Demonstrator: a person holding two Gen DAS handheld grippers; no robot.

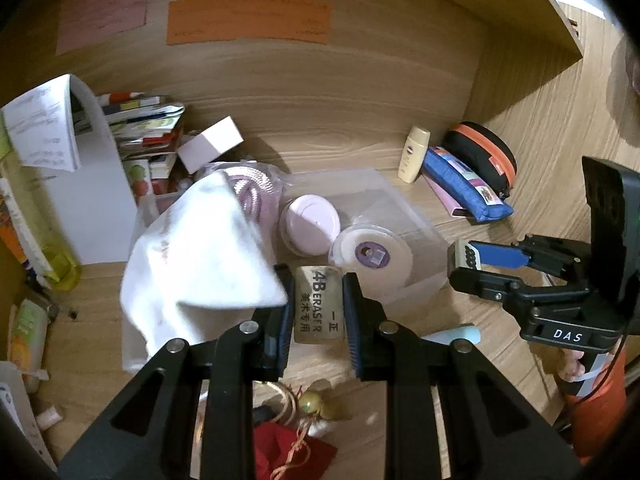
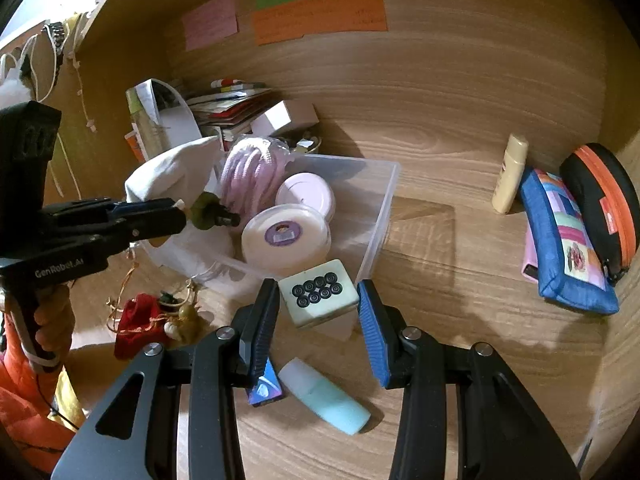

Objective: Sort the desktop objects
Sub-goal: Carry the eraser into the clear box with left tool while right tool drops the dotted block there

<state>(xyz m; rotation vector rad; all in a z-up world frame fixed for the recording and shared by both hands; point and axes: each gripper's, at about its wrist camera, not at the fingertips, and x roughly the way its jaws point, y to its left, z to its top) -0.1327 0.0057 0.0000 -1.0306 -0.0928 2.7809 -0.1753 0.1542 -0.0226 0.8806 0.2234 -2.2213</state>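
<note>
A: Start with the biggest thing. What lies ahead of the claws?

B: The wooden counter (image 2: 460, 240), and on it, just beyond both claws, a clear plastic bin (image 2: 384, 208). Its near wall is hard to trace, being see-through. Inside sit a white cloth (image 1: 200, 248), a coil of pink rope (image 2: 252, 176) half covered by that cloth, a pink round case (image 2: 306, 194) and a white round tin (image 2: 286, 236) with a purple label.

A: And off to the side?

B: Far to the right of the right claw, against the back wall, a black and orange pouch (image 2: 600, 196), a blue patchwork pouch (image 2: 568, 248) leaning on it, and a cream bottle (image 2: 510, 172). Left of the bin, a pile of booklets (image 1: 144, 128), too jumbled to read.

A: The left claw (image 1: 318, 304)?

B: Nearly closed, pinching a tan eraser (image 1: 318, 304) printed "4B ERASER", held above the bin's near edge. Below it a red pouch (image 1: 288, 452) and some trinkets are partly hidden by the claw's arms.

A: The right claw (image 2: 318, 300)?

B: Partly closed on a white mahjong tile (image 2: 318, 300) with eight black rings, pads on both sides, just short of the bin's near corner. Beneath it lie a pale blue tube (image 2: 324, 396) and a small shiny packet (image 2: 264, 388), cut off by the left finger.
</note>
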